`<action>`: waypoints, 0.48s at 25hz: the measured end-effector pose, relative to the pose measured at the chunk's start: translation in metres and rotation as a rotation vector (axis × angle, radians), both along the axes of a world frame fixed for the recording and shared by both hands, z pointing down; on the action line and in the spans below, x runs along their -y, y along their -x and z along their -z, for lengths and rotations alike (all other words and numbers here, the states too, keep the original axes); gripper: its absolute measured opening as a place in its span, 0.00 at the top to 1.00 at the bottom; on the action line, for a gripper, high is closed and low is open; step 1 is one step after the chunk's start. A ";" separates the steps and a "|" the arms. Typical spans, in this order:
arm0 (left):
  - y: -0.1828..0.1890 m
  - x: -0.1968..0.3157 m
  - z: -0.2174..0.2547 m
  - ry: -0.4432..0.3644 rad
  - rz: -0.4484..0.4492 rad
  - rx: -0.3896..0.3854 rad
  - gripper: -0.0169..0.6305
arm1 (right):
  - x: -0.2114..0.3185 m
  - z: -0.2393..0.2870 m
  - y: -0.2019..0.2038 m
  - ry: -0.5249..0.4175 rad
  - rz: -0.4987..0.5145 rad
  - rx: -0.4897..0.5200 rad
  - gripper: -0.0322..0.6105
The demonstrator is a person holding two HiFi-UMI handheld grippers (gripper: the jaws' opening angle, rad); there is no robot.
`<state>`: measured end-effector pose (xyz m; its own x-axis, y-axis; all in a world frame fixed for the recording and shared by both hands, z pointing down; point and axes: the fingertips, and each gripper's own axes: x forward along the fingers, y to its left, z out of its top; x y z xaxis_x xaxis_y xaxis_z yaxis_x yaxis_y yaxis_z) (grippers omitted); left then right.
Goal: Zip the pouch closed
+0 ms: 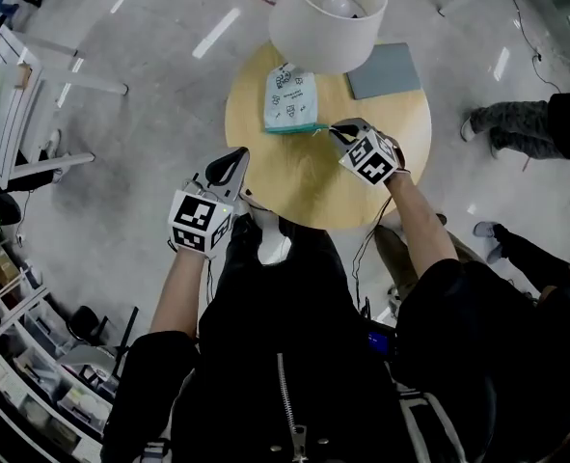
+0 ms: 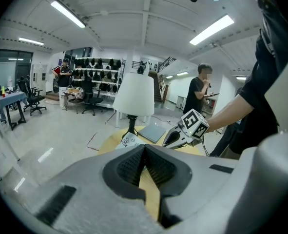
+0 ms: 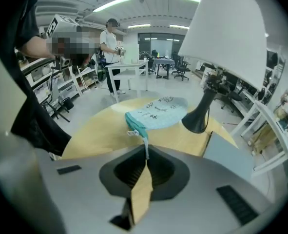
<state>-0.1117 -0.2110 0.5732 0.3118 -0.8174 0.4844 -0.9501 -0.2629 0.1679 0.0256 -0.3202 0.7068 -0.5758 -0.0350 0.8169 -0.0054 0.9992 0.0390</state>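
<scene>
Pouch [image 1: 290, 97] lies flat on table [image 1: 294, 186] by lamp [image 1: 328, 13], long axis pointing away from person, zip edge across its near end. Right gripper [image 1: 335, 131] is nearer, pinching pull [image 3: 144, 141] at that edge's right end. Left gripper [image 1: 238, 154] is pressed together, empty, well apart.

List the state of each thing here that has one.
Pouch: lying flat on the table; whether its zip is closed is unclear.
Right gripper: shut on the zip pull.
Left gripper: shut, empty.
Lamp: upright on the table.
</scene>
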 end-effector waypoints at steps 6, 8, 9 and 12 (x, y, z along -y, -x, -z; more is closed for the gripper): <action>0.003 -0.011 0.020 -0.043 -0.056 0.012 0.96 | -0.019 0.037 0.006 0.006 -0.076 0.052 0.93; 0.007 -0.014 0.028 -0.059 -0.073 0.015 0.96 | -0.026 0.050 0.009 0.009 -0.111 0.072 0.93; 0.009 -0.016 0.032 -0.066 -0.081 0.015 0.96 | -0.029 0.056 0.010 0.008 -0.126 0.080 0.93; 0.012 -0.021 0.040 -0.086 -0.108 0.017 0.96 | -0.036 0.074 0.014 -0.002 -0.165 0.106 0.93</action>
<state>-0.1239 -0.1901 0.5331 0.3924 -0.8182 0.4202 -0.9181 -0.3765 0.1241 0.0120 -0.2838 0.6329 -0.6452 -0.1376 0.7516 -0.1729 0.9844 0.0318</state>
